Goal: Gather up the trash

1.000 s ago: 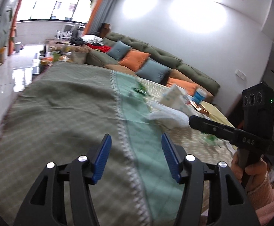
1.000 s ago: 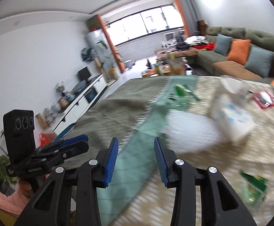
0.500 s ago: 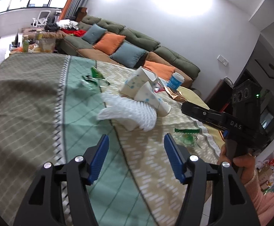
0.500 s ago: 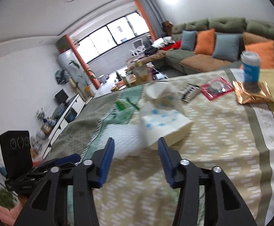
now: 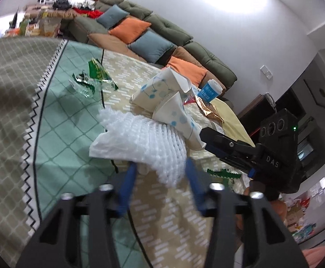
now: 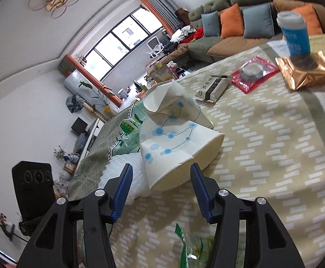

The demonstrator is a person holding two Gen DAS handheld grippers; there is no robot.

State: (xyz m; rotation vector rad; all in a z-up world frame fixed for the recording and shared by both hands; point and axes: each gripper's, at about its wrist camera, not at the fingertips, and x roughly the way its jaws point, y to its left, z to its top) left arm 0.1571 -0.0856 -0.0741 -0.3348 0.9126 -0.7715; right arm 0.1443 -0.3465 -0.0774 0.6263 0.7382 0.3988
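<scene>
Left gripper (image 5: 160, 178), jaws spread wide and holding nothing, flanks the near edge of the white foam wrap (image 5: 144, 143). Right gripper (image 6: 160, 183), equally wide and empty, brackets the crushed paper cup (image 6: 175, 151).

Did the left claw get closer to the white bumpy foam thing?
Yes. The left claw has moved forward over the tablecloth; the white foam sheet now sits right at its open tips.

left gripper (image 5: 161, 179) apparently open, right gripper (image 6: 161, 182) open
</scene>
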